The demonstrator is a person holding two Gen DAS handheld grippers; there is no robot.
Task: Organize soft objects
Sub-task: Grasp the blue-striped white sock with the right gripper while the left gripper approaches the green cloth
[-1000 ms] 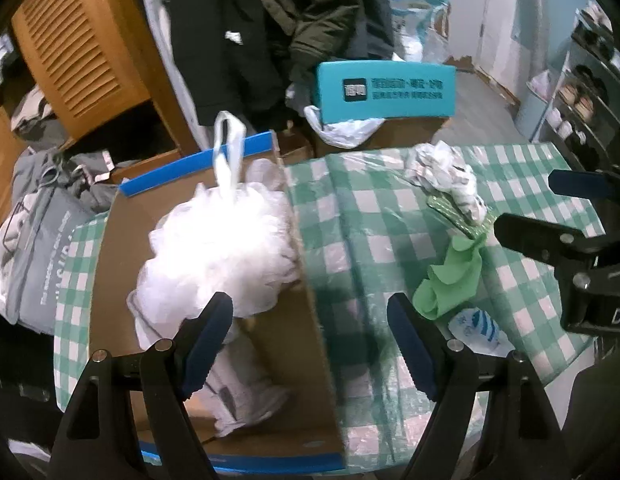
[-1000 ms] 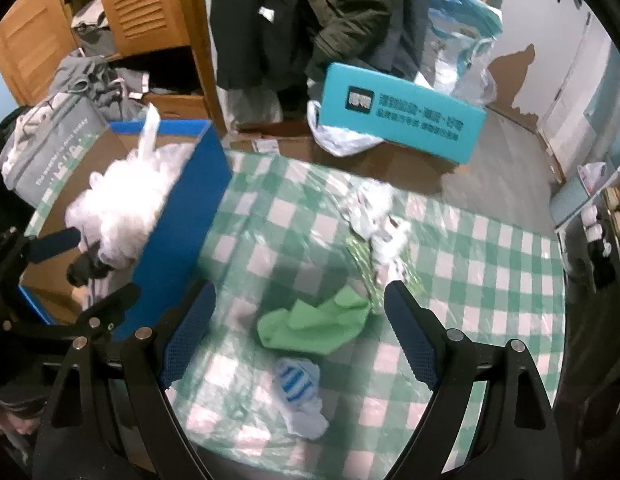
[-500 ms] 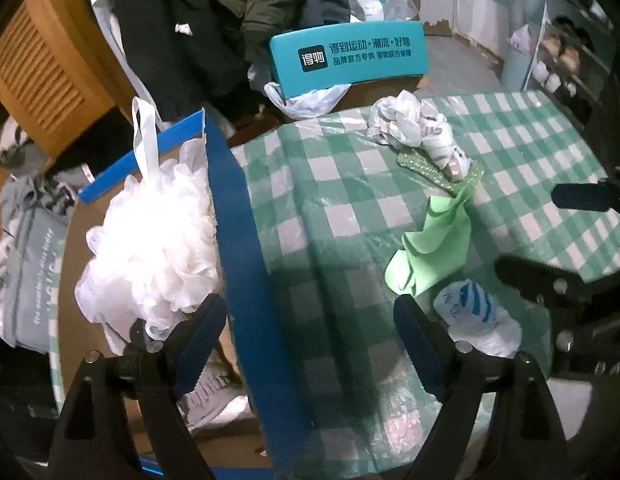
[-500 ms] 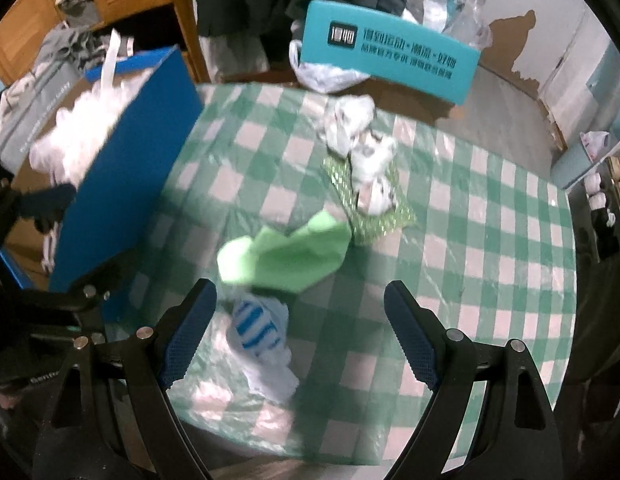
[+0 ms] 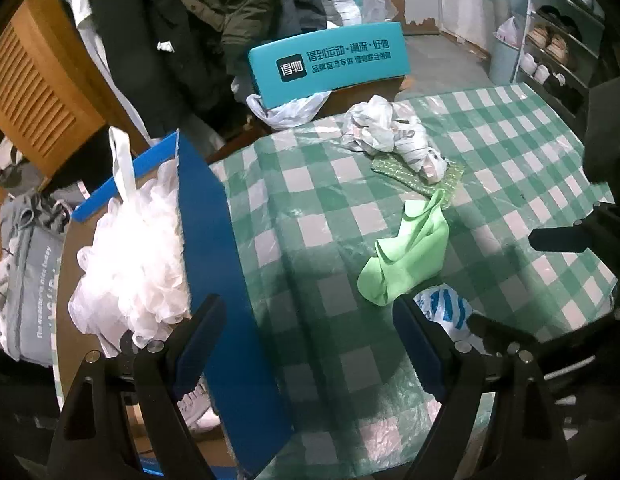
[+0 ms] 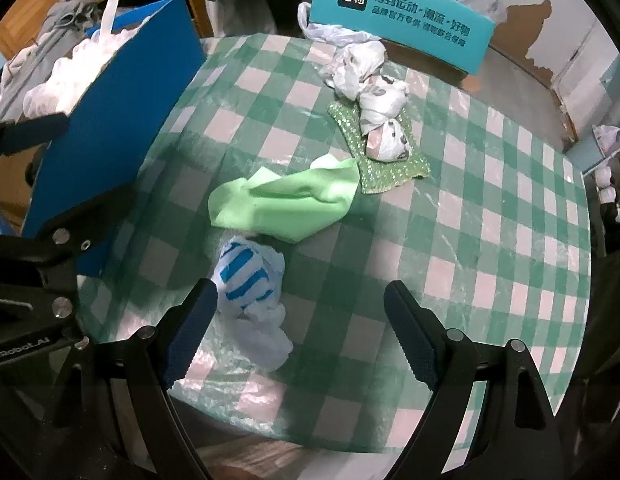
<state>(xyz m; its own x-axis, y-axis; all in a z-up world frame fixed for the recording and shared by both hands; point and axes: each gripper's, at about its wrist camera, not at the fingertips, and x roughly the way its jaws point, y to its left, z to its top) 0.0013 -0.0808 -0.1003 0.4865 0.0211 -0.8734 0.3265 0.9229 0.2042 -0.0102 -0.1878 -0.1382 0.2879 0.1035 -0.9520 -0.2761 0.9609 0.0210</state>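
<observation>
A blue box [image 5: 213,248] [image 6: 109,128] stands at the table's left, with a white mesh bath puff [image 5: 133,248] [image 6: 69,76] inside. On the green checked cloth lie a light green cloth [image 6: 285,200] [image 5: 410,252], a white sock with blue stripes [image 6: 249,280] [image 5: 446,308], a sequinned green piece [image 6: 386,164] [image 5: 422,178] and crumpled white patterned fabric [image 6: 374,92] [image 5: 390,132]. My left gripper [image 5: 305,340] hangs open over the box's right wall, empty. My right gripper [image 6: 301,328] hangs open above the striped sock, whose left side is by the left finger.
A teal box with white lettering [image 5: 330,64] [image 6: 402,16] stands behind the table over a plastic bag. Dark coats hang behind it, a wooden louvred cabinet [image 5: 33,88] is at far left, shoe shelves [image 5: 550,52] at right. The table's near edge [image 6: 269,428] is close below.
Both grippers have sunk closer to the table. The left view slid right, from over the box's inside to its right wall. The striped sock now sits between the right fingers.
</observation>
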